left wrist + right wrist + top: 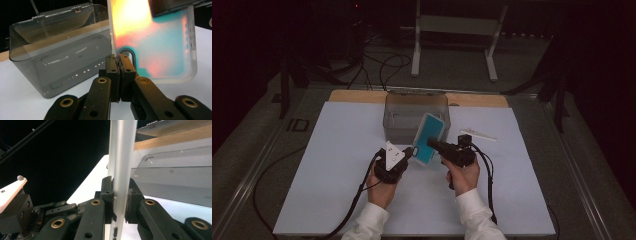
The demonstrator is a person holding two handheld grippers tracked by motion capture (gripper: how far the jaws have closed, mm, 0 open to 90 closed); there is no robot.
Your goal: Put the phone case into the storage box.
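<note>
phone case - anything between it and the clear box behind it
Nothing visible. The phone case is held off the table, pinched by the left gripper at its lower edge and the right gripper on its side. The clear box stands just behind it with its lid tipped back.

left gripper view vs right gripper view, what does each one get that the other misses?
Left gripper view: the phone case's broad translucent teal face, the left gripper shut on its rim, and the box's hinges.

Right gripper view: the case edge-on, the right gripper clamped across it, and the left gripper's plate.

Both: case, grey clear box, white table cover.
</note>
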